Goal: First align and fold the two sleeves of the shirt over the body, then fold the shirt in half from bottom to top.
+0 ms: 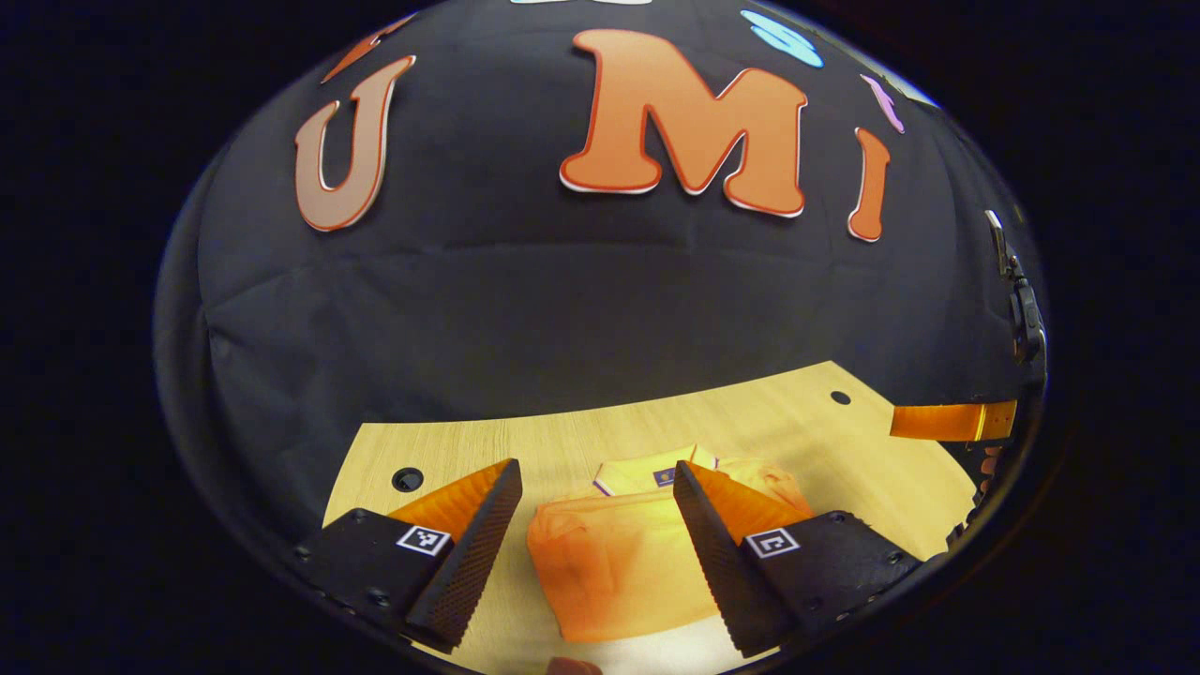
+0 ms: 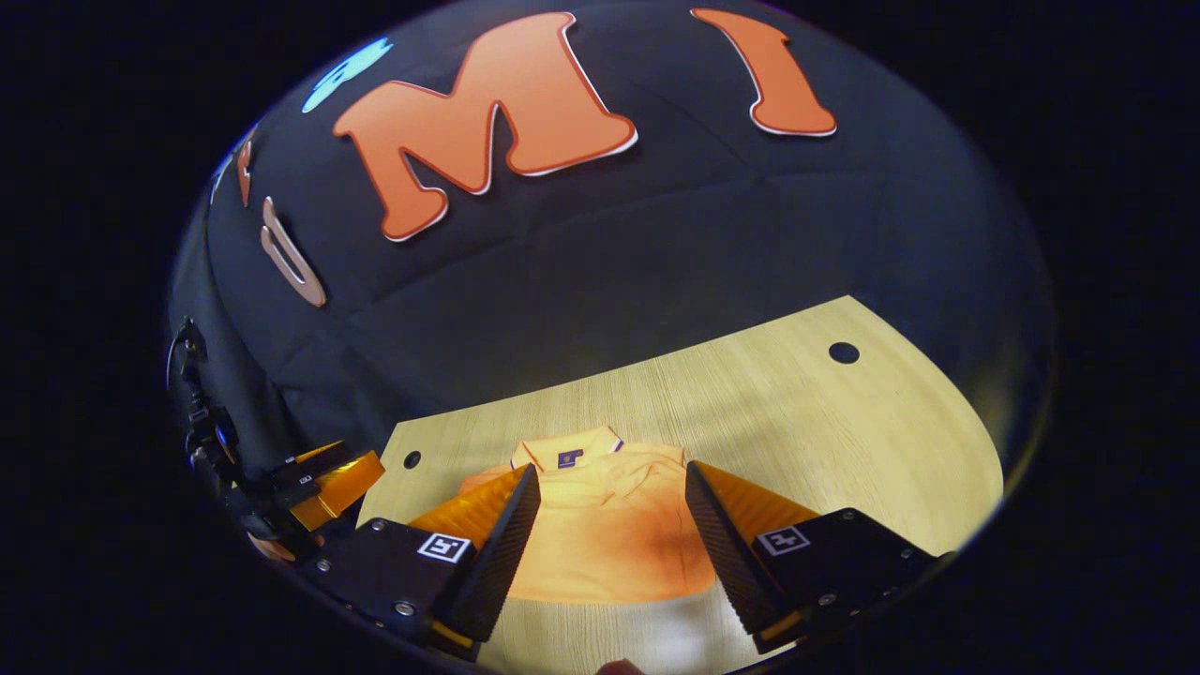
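Note:
An orange polo shirt (image 1: 619, 553) with a pale collar lies folded into a compact packet on the wooden table (image 1: 581, 441), collar toward the far wall. My left gripper (image 1: 595, 553) hovers above it, open, with nothing between its fingers. The right gripper view has the same shirt (image 2: 609, 530) below my right gripper (image 2: 609, 553), which is also open and empty. The right gripper (image 1: 956, 420) juts in at the right edge of the left gripper view. The left gripper (image 2: 323, 483) sits at the lower left of the right gripper view.
The table has a round hole near each far corner (image 2: 844, 352) (image 2: 412, 459). The booth's black cloth wall (image 1: 581, 309) hangs close behind the table's far edge. Bare wood lies to the right of the shirt (image 2: 844, 441).

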Tool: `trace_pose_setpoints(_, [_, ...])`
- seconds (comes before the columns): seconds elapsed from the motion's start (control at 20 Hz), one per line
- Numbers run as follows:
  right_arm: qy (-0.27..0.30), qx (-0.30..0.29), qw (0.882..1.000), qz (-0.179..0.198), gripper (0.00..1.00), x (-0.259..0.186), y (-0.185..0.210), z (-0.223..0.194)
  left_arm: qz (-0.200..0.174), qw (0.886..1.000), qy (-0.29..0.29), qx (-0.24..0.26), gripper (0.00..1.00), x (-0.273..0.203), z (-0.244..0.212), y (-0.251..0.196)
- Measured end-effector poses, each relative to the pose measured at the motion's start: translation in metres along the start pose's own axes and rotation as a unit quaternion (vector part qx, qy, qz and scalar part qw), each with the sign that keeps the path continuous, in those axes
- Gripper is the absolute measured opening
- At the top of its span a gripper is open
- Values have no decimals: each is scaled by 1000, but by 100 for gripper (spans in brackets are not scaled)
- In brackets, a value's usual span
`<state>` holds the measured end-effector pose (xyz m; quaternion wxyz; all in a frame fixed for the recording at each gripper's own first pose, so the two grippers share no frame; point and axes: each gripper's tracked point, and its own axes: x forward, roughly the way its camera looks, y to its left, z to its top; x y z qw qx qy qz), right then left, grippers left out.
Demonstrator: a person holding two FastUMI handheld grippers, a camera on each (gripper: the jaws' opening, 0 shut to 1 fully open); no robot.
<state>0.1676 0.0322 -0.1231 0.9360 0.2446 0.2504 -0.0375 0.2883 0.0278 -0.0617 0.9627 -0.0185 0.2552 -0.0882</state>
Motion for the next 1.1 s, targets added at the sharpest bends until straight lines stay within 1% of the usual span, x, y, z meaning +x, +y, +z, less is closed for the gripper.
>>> trace_pose_setpoints(0.2, [-48, -37, 998, 15, 96, -48, 11, 6, 11, 999, -46, -2, 98, -57, 14, -35])
trace_pose_setpoints(0.35, [-83, -79, 993, 24, 96, -86, 21, 10, 12, 997, -82, -2, 98, -101, 20, -62])
trace_pose_setpoints(0.5, [-113, -108, 987, 37, 97, -99, 41, 21, 17, 994, -109, -4, 98, -137, 23, -85])
trace_pose_setpoints(0.6, [-133, -122, 983, 44, 97, -107, 48, 24, 20, 991, -130, -1, 98, -158, 26, -93])
trace_pose_setpoints(0.7, [-151, -133, 978, 52, 98, -115, 51, 25, 28, 988, -150, 0, 98, -187, 23, -104])
trace_pose_setpoints(0.9, [-194, -151, 967, 64, 98, -141, 58, 26, 39, 983, -179, -8, 97, -227, 21, -122])
trace_pose_setpoints(1.1, [-234, -164, 956, 70, 98, -179, 60, 26, 52, 974, -220, -7, 98, -266, 21, -139])
